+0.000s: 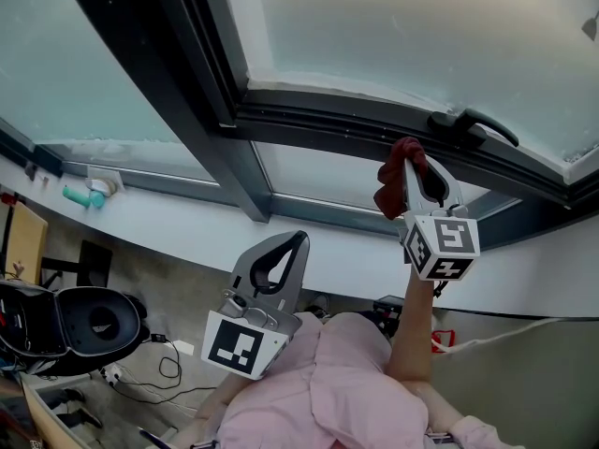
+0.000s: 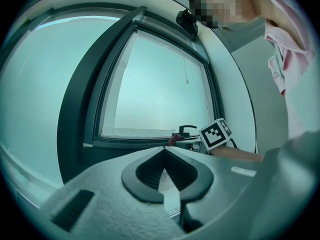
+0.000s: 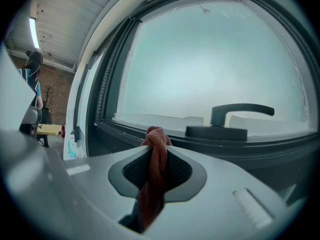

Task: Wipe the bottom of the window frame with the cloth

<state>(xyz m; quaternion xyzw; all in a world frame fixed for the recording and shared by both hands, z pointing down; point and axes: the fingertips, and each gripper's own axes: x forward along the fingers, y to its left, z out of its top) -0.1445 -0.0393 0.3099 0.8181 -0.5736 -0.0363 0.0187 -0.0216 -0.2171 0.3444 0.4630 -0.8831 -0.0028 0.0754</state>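
Near the window frame's [image 1: 328,120] bottom edge, my right claw [image 1: 413,157] clamps the cloth [image 1: 393,181] for wiping. My left claw [image 1: 296,238] hangs back, closed and empty.

Cloth [image 3: 156,154] was dark red, ribbed knit. Window frame [image 1: 328,120] dark grey, handle [image 3: 235,121] black, glass [image 1: 421,36] pale frosted teal. Left gripper [image 2: 164,151] and right gripper [image 1: 418,162] grey, pads black. Marker cubes [image 1: 442,244] white with black squares. Sleeve [image 1: 318,386] pale pink.
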